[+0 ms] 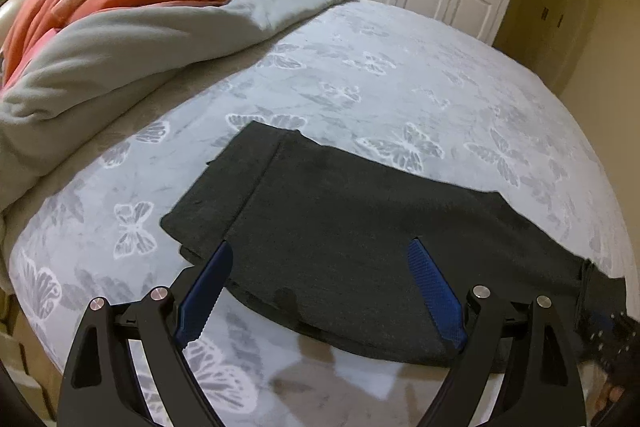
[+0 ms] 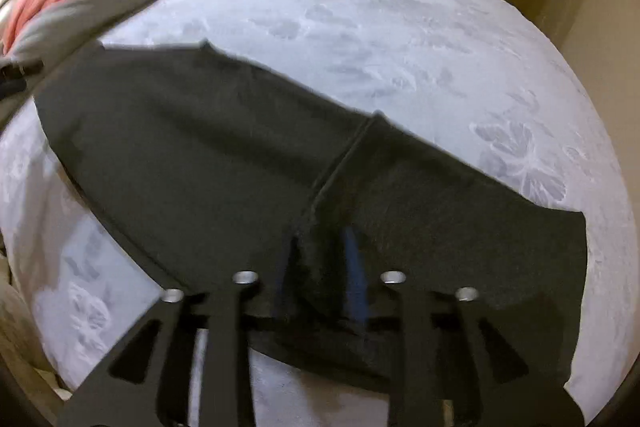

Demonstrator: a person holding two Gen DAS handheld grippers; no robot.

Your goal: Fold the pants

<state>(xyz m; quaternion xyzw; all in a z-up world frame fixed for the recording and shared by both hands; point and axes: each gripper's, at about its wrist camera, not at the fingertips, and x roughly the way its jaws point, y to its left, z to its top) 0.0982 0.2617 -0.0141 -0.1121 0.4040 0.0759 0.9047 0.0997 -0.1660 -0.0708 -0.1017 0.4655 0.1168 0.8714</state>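
Already the dark charcoal knit pants [image 1: 360, 227] lie flat on the pale butterfly-print bed [image 1: 360, 67], doubled leg over leg into one long strip that runs across, just ahead of both claws. The left claw [image 1: 324, 251] hangs wide and empty over the strip's near edge, with the stepped end off to its left. The right claw [image 2: 320, 247] stands narrow with a fold of the dark cloth bunched between its blue pads [image 2: 356, 267], seemingly gripped; judging by this, the crosswise folds are still to do.
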